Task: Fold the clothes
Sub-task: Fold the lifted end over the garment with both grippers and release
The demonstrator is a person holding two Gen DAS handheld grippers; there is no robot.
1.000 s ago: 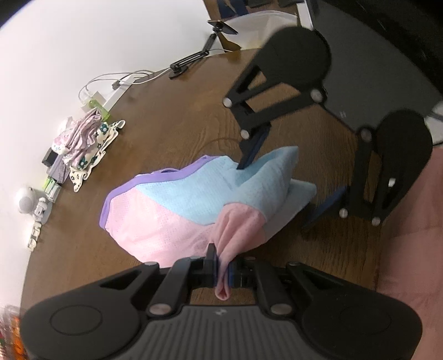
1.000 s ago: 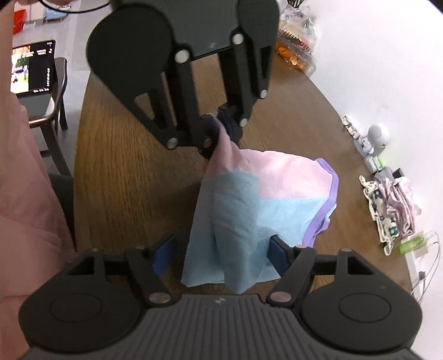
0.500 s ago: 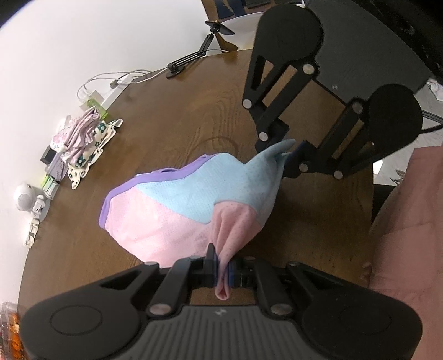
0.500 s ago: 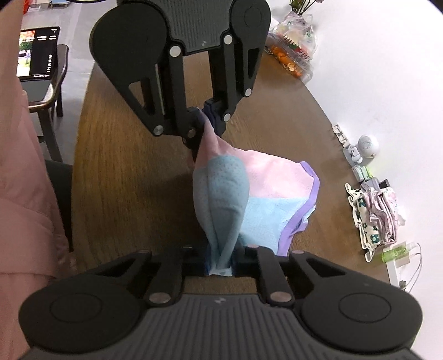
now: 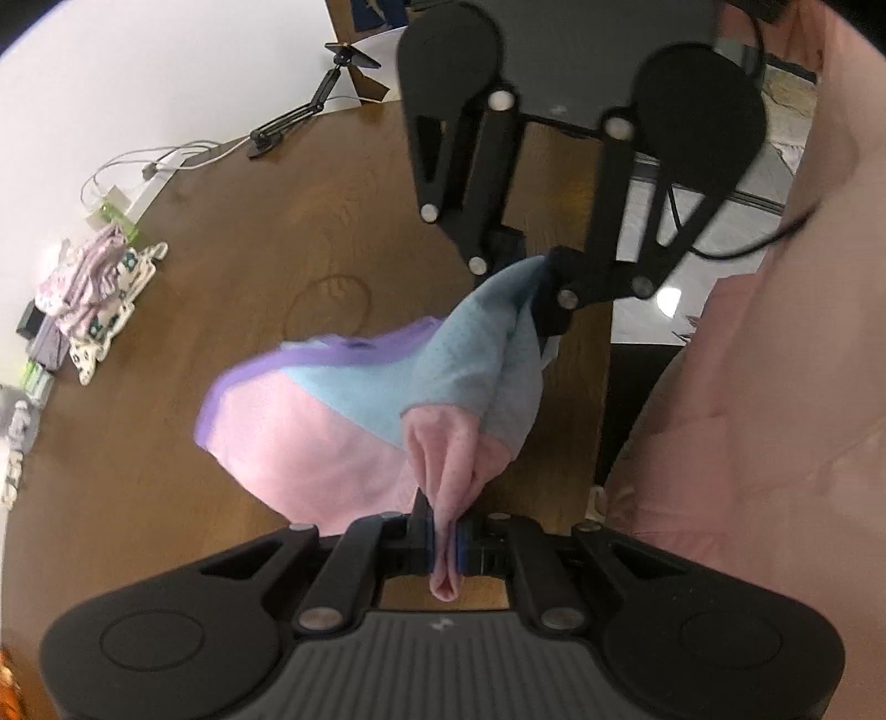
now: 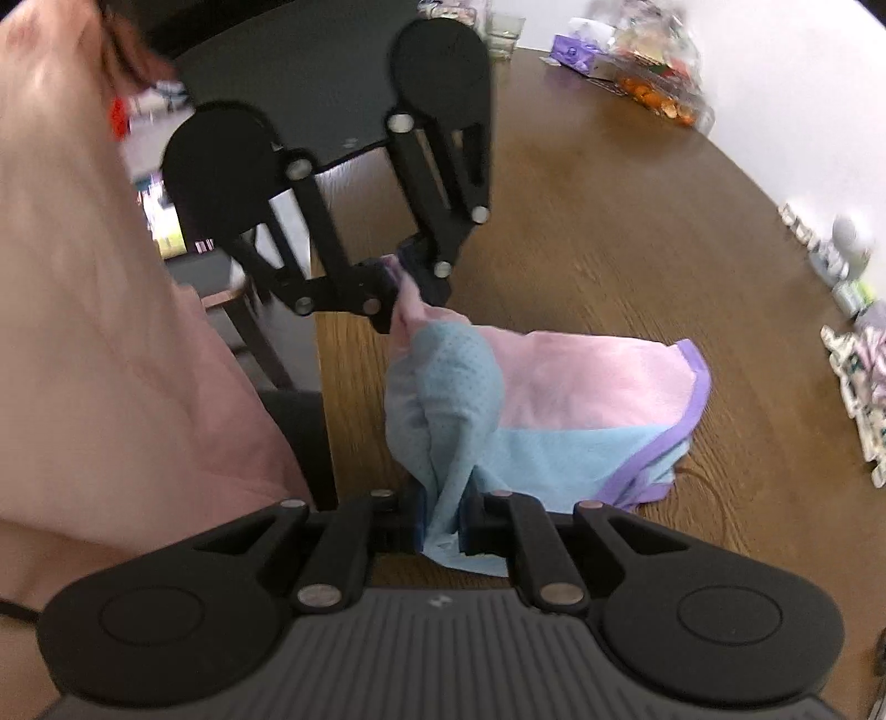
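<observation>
A small pink and light-blue garment (image 5: 343, 410) with a purple trim (image 6: 699, 387) lies partly on the brown wooden table (image 5: 232, 238). My left gripper (image 5: 444, 540) is shut on its pink corner. My right gripper (image 6: 443, 534) is shut on its blue corner. Each gripper shows in the other's view: the right gripper (image 5: 540, 266) pinches blue cloth, the left gripper (image 6: 400, 274) pinches pink cloth. The edge between them is lifted off the table near its front edge; the trimmed far side rests on the wood.
A pile of patterned small clothes (image 5: 97, 293) lies by the wall, also seen as a patterned pile (image 6: 858, 376). Cables and a phone stand (image 5: 310, 105) sit at the back. Snack bags (image 6: 653, 83) and a glass (image 6: 505, 33) stand at the far end. A person's pink sleeve (image 6: 99, 310) is close.
My right gripper went from open around the blue corner to shut on it. Both grippers then lifted the held edge and drew it toward the person at the table's edge.
</observation>
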